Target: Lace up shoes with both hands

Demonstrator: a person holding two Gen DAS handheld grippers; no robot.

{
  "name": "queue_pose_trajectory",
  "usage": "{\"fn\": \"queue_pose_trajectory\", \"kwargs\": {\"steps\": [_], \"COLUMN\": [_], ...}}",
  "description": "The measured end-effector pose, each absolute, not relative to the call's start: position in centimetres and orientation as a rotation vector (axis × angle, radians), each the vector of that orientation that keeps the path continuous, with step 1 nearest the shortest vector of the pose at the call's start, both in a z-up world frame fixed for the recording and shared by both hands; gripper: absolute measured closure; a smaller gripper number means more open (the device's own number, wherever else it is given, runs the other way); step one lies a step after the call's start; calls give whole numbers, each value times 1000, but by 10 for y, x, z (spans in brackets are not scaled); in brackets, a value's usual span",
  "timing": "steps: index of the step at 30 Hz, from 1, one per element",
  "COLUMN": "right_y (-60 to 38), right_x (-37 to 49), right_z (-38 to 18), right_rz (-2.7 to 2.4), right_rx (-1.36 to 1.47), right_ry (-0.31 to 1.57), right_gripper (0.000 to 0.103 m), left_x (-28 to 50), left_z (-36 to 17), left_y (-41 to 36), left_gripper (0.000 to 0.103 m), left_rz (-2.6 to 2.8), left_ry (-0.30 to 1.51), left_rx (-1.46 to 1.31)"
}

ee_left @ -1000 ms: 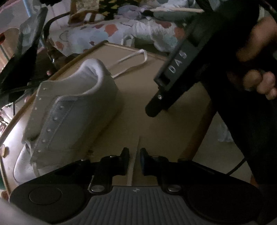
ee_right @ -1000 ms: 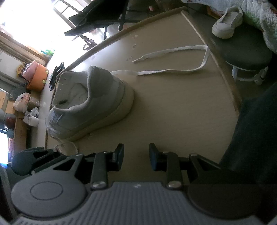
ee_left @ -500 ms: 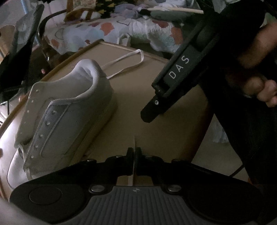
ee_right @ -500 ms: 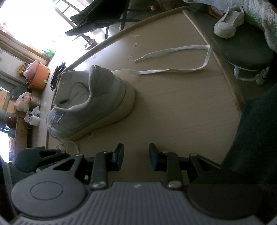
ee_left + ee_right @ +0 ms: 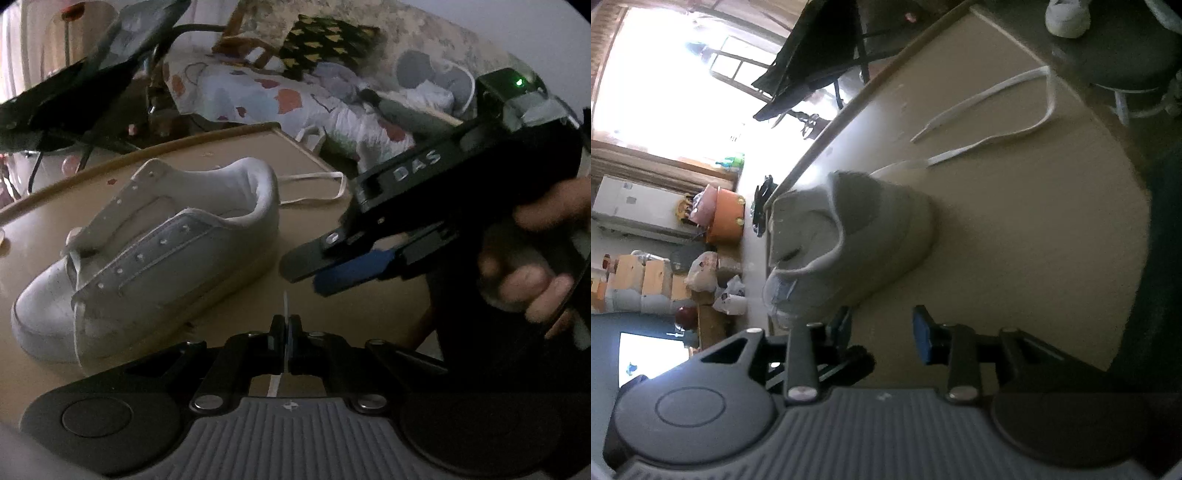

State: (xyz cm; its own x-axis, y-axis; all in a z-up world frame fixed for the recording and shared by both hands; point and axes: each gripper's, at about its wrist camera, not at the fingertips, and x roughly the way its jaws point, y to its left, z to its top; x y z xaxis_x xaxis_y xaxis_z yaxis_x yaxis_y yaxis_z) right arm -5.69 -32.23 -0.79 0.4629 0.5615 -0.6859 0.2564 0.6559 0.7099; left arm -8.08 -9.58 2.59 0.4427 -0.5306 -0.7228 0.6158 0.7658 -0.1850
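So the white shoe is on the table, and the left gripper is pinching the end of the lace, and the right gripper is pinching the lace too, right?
Not quite. The right gripper pinches nothing: the right wrist view shows its jaws apart and opening, with only bare table between them. The rest holds: the white shoe sits on the table, and the left gripper is shut on the end of the lace.

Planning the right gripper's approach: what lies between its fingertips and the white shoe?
Only bare table. In the right wrist view, the right gripper, jaws opening and empty, faces the white shoe across bare tabletop; the loose lace lies beyond the heel.
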Motion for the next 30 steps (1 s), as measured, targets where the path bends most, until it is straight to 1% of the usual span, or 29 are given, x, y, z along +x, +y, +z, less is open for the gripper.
{"fn": "queue_pose_trajectory", "kwargs": {"steps": [5, 8, 10, 12, 14, 18, 19, 20, 21, 30], "right_y": [-311, -306, -305, -305, -305, -306, -307, -307, -307, -306], "right_x": [-53, -53, -53, -54, -55, -57, -58, -58, -59, -61], "right_z": [-8, -13, -15, -16, -16, -14, -13, -13, -12, -9], "right_rz": [223, 224, 225, 232, 239, 235, 234, 232, 231, 245], "right_rx": [845, 857, 870, 887, 884, 886, 887, 886, 885, 891], "right_ry": [1128, 1146, 1151, 1143, 1136, 1124, 1122, 1119, 1118, 1114], "right_gripper": [68, 77, 94, 100, 100, 101, 101, 101, 101, 101], "left_x": [-84, -84, -85, -84, -83, -82, -82, -83, -84, -83], "left_z": [22, 22, 22, 22, 22, 21, 22, 22, 22, 24], "left_y": [-98, -97, -95, -94, -93, -93, -93, -93, -93, -90], "left_gripper": [102, 102, 102, 102, 102, 97, 96, 92, 91, 91], "left_rz": [-713, -714, -718, -723, -729, -719, -720, -716, -710, -698], "left_ry": [845, 839, 837, 839, 838, 840, 843, 845, 845, 840], "left_rx": [78, 62, 51, 45, 45, 56, 62, 70, 79, 79]}}
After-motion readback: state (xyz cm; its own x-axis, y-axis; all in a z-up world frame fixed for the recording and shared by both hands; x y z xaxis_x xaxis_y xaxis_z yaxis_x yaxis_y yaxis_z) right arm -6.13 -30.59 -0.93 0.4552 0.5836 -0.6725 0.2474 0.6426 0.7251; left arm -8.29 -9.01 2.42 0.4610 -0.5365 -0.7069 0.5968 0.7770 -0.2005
